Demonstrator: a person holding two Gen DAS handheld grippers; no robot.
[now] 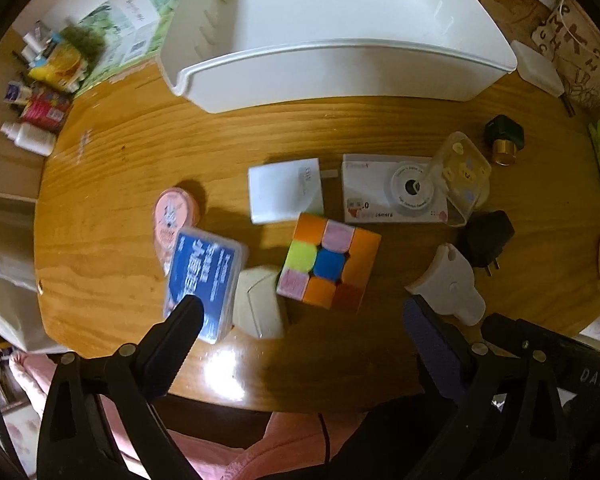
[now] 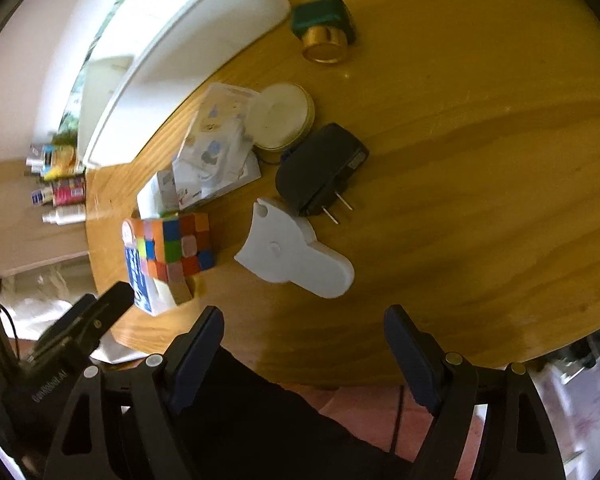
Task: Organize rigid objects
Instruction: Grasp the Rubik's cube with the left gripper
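On the round wooden table [image 1: 140,152] lie a colour cube [image 1: 328,266], a blue card box [image 1: 204,280], a pink round tin [image 1: 174,216], a white square charger [image 1: 286,196], a white toy camera [image 1: 392,190], a clear case [image 1: 466,180], a black plug adapter [image 1: 486,240] and a white flat holder [image 1: 448,284]. My left gripper [image 1: 304,312] hangs open above the cube and card box, holding nothing. In the right wrist view my right gripper [image 2: 304,332] stands open just short of the white holder [image 2: 296,260], with the black adapter [image 2: 320,168] and cube [image 2: 172,248] beyond.
A big white plastic bin [image 1: 340,68] stands at the table's far side. A green bottle with a gold cap [image 2: 324,28] and a cream round lid [image 2: 282,116] lie on the table. Small bottles and packets [image 1: 40,92] crowd a shelf at the left. A pink-clothed lap shows below.
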